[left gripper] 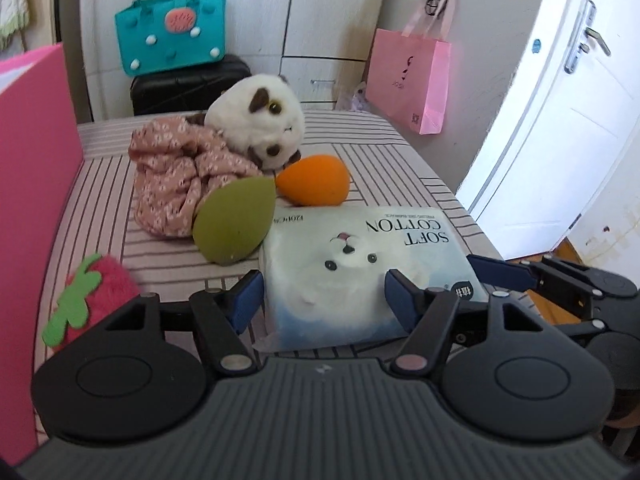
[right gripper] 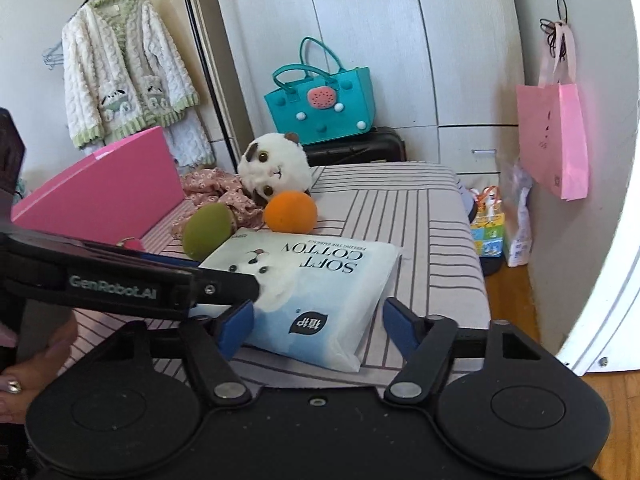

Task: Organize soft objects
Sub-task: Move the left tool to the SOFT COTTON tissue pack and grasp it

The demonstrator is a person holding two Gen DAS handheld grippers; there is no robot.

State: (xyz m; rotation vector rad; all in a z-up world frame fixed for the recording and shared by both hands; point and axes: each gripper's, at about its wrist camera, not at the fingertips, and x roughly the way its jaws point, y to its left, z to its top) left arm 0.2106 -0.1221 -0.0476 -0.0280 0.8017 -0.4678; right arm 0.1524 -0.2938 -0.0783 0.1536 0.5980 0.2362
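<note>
**Two open claws at a tissue pack on a striped table**

Seen from the left wrist: left claw point(left gripper: 324, 300) spread wide, blue pads on either side of the near end of a soft tissue pack point(left gripper: 360, 264), gripping nothing. Pack lying flat on the striped table point(left gripper: 400, 160), printed "SOFT COTTON" with a white animal face, lettering upside down from this side. Just beyond the pack's far left corner, a green egg-shaped sponge point(left gripper: 234, 220) touching it – and behind that, an orange sponge point(left gripper: 314, 180) of the same shape. Further back, a crumpled pink floral cloth point(left gripper: 180, 176) with a white-and-brown plush toy point(left gripper: 260, 120) resting against it. At the near left edge, a red plush strawberry point(left gripper: 100, 288) with a green felt leaf, beside a tall pink box point(left gripper: 36, 200). Right claw's blue fingertip point(left gripper: 500, 272) reaching in from the right, close to the pack's right corner.

Seen from the right wrist: right claw point(right gripper: 318, 326) also spread apart, the near end of the pack between its pads – contact not clear enough to tell. Left claw's arm crossing in from the left over the pack's left side.

In the background: a teal bag point(right gripper: 320, 100) on a black suitcase point(right gripper: 356, 146), a pink paper bag point(right gripper: 554, 140) hanging on the wall, a fluffy white cardigan point(right gripper: 124, 72) on a hanger.
</note>
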